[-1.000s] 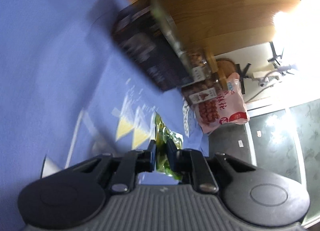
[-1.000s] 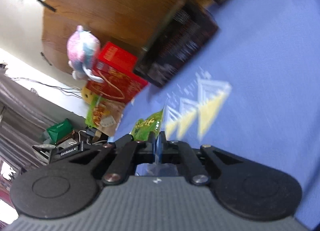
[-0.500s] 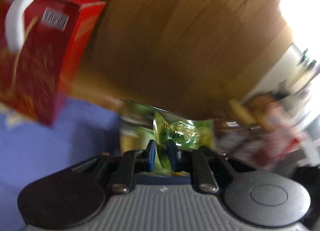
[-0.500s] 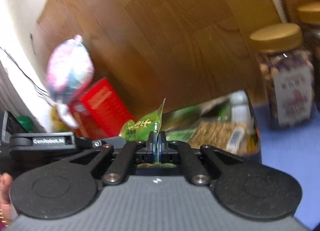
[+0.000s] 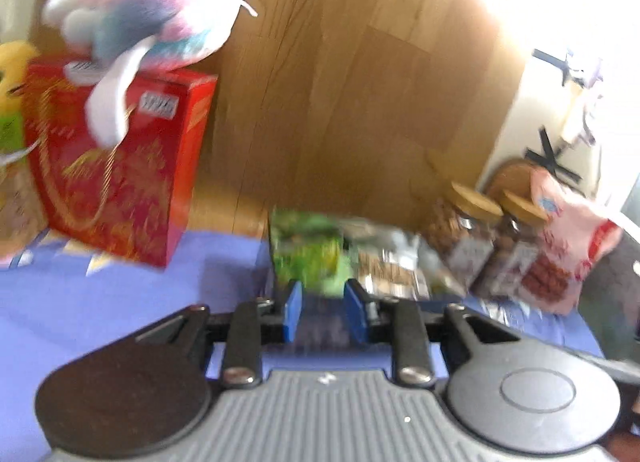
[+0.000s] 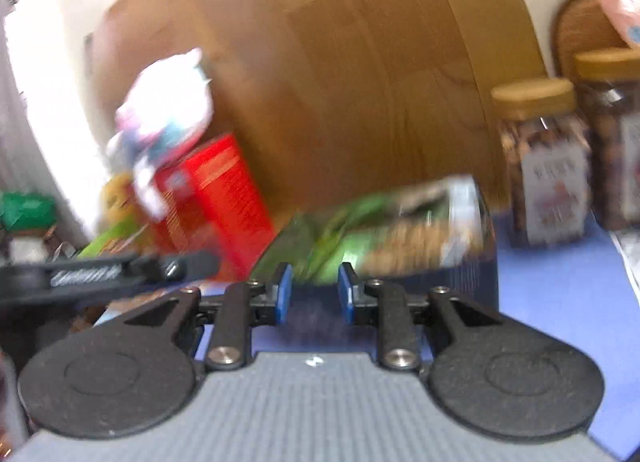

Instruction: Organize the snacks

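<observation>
Blue cloth (image 5: 100, 302) bare ahead, snack box (image 6: 400, 238) near wood wall (image 5: 340, 82), both fingers' gaps opening, empty.

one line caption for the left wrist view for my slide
Left gripper opening with nothing between its fingers, above a dark box of green snack packets, beside a red gift box topped by a plush toy.

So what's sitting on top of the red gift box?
A pink, white and blue plush toy lies on the red gift box, one limb hanging down its front. The box's contents are hidden.
</observation>
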Demonstrator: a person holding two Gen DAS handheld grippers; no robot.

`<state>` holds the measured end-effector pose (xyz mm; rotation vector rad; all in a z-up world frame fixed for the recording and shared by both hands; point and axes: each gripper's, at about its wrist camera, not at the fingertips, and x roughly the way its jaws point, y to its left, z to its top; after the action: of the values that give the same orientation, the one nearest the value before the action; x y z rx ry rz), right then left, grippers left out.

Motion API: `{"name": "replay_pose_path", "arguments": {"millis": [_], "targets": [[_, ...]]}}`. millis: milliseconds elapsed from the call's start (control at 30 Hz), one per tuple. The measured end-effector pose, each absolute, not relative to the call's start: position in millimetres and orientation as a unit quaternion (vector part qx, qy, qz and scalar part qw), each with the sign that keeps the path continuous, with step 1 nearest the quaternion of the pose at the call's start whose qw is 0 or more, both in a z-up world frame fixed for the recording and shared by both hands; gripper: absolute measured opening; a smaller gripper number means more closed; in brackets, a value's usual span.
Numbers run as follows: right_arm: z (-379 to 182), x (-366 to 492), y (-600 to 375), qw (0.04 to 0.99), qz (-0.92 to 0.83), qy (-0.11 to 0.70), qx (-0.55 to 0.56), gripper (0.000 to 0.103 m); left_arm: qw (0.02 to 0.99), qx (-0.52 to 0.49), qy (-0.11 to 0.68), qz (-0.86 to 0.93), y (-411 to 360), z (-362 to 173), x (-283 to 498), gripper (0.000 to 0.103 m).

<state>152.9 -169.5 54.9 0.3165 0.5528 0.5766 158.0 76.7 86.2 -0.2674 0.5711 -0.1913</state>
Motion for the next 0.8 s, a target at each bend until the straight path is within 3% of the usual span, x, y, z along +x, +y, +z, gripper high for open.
{"name": "replay_pose_path", "arguments": {"millis": [67,167,233,333,400,467,500,600,800], "targets": [[40,108,-184,0.907,0.269,0.273,0.175,0.037,0.945,-0.125,0.289,-0.088,72,71,133,0.025],[22,48,-193,0.930,0.206,0.259,0.162,0.057,0.946,-0.101,0.299,-0.073,59,48,94,0.026],[16,21,-192,0.942,0.175,0.258,0.125,0.059,0.950,-0.067,0.298,-0.066,43,37,71,0.038],[12,0,-188,0.944,0.158,0.257,0.132,0.068,0.949,-0.045,0.303,-0.075,27,30,48,0.045],[12,-12,-185,0.947,0.152,0.245,0.141,0.087,0.950,-0.040,0.302,-0.069,21,30,31,0.053],[12,-24,-184,0.951,0.149,0.234,0.134,0.096,0.951,-0.041,0.301,-0.059,19,30,19,0.059],[12,-29,-183,0.953,0.149,0.229,0.128,0.097,0.951,-0.042,0.302,-0.054,19,30,14,0.064],[11,-41,-176,0.959,0.140,0.221,0.112,0.103,0.956,-0.044,0.290,-0.026,22,32,-2,0.102],[12,-55,-176,0.962,0.117,0.213,0.125,0.103,0.962,-0.023,0.271,0.010,26,41,-20,0.103]]}}
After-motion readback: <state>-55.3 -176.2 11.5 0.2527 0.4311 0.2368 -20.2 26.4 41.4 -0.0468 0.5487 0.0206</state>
